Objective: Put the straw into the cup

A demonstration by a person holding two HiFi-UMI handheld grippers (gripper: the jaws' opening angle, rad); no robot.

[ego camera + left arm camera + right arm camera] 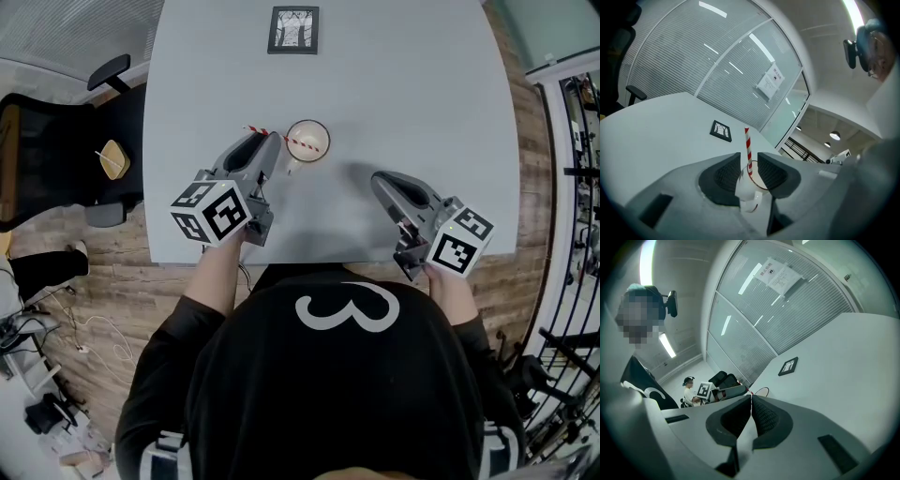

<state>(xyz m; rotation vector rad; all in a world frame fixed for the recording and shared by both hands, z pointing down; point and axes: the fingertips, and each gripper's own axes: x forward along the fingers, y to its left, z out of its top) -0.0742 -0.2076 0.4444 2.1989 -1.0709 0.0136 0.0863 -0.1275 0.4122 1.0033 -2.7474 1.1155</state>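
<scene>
The red-and-white straw [302,144] stands in the cup [327,137], leaning over its left rim. In the left gripper view its lower end is hidden between the left gripper [749,157] jaws, which stand apart without pressing it. The right gripper [751,399] jaws are together, empty. The wall notice [770,80] is unreadable. A white "3" [335,309] marks the person's black top.
</scene>
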